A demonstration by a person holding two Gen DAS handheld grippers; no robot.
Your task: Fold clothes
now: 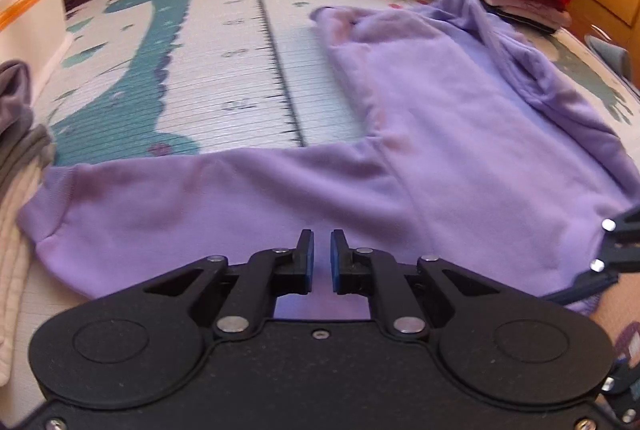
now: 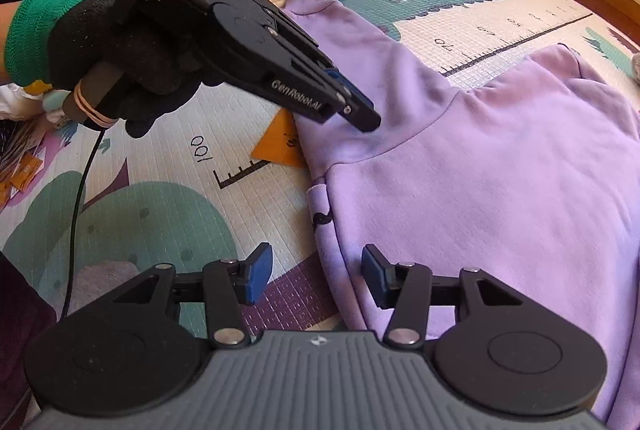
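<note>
Sweatshirt (image 2: 500, 189) lies spread on the play mat (image 2: 140, 205), sleeve (image 1: 160, 205) running out leftward | your left tool (image 1: 322, 256), pads nearly together, nothing held, hovers nearest the sleeve | your right tool (image 2: 316, 280), pads apart, straddles the hem edge.

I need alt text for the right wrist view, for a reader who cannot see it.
A lilac sweatshirt lies spread on a dinosaur play mat. The open right gripper hovers at its edge, while a gloved hand points the nearly shut left gripper at the shoulder seam.
</note>
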